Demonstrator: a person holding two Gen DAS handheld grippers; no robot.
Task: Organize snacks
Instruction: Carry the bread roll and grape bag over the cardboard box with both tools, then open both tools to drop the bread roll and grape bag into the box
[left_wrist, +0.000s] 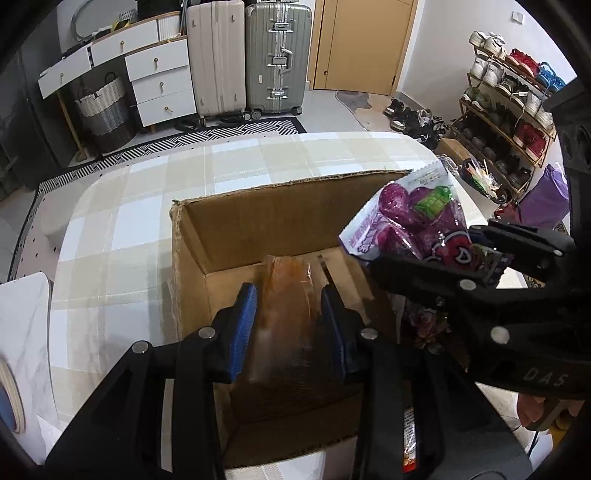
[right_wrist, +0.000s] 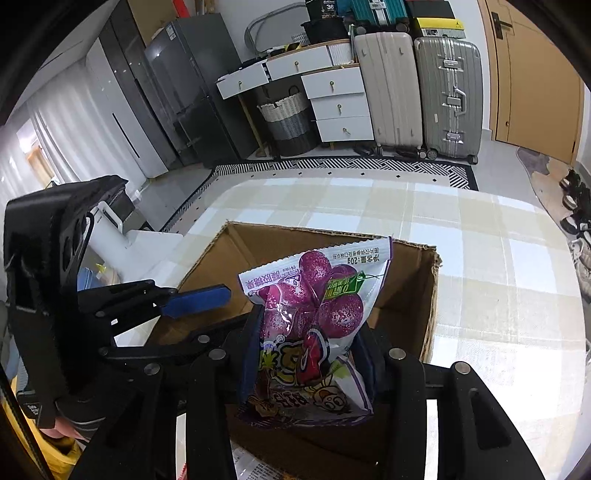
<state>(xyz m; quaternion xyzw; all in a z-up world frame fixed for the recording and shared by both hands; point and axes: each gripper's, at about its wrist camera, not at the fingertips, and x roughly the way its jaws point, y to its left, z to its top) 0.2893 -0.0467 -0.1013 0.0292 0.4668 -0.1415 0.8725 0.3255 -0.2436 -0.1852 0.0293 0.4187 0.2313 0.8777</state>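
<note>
An open cardboard box (left_wrist: 288, 188) stands on the checked tablecloth (left_wrist: 122, 236). My left gripper (left_wrist: 290, 295) hangs over the box's inside, its blue pads (left_wrist: 248, 314) shut on a clear packet of orange-brown snack (left_wrist: 286, 325). To its right my right gripper (left_wrist: 432, 251) is shut on a purple candy bag (left_wrist: 410, 218) above the box's right side. In the right wrist view the purple bag (right_wrist: 314, 295) stands upright between the fingers of my right gripper (right_wrist: 308, 332), over the box (right_wrist: 406, 288). My left gripper (right_wrist: 221, 314) shows at the left; its packet is hidden there.
A red-and-white packet (left_wrist: 410, 439) lies by the box's near right corner. A white marbled board (left_wrist: 22, 332) sits at the table's left edge. Beyond the table are suitcases (right_wrist: 417, 92), a drawer unit (right_wrist: 340, 99) and a shoe rack (left_wrist: 513, 110).
</note>
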